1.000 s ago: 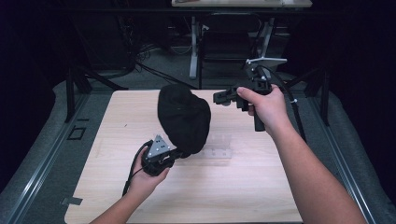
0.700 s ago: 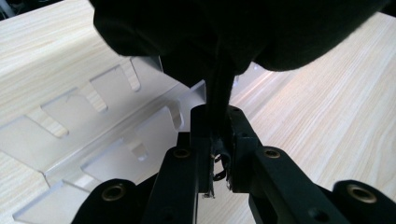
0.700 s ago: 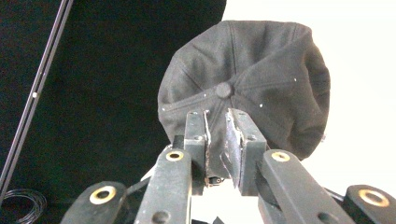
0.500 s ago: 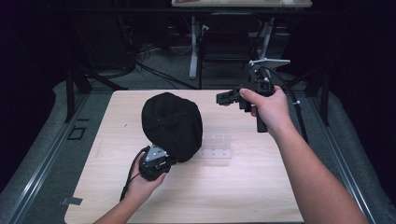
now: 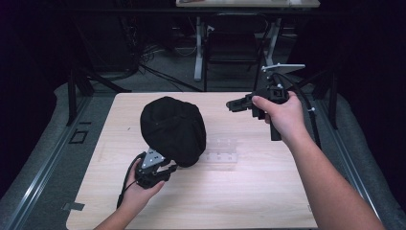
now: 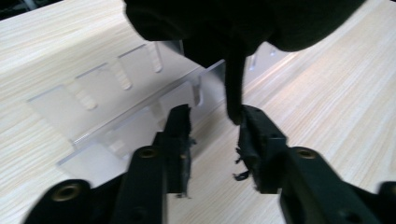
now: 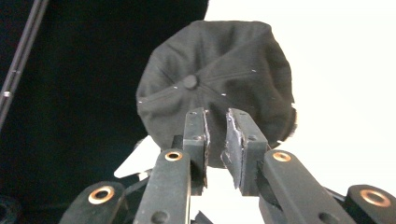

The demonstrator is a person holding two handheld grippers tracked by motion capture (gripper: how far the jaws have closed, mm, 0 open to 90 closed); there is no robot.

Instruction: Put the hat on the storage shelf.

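Left hand-held gripper [image 5: 170, 167], jaws parted, props a black cap [image 5: 173, 129] over the clear rack [image 5: 221, 152]; right hand-held gripper [image 5: 233, 104] (jaws slightly apart, empty) likely must steady it next.

wooden table [image 5: 249, 191] | grey floor mat [image 5: 43, 158] around it | desk legs [image 5: 198, 48] behind

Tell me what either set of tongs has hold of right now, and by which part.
The left tongs appear to hold the black cap by its lower edge, though the jaws look parted. The right tongs hold nothing.
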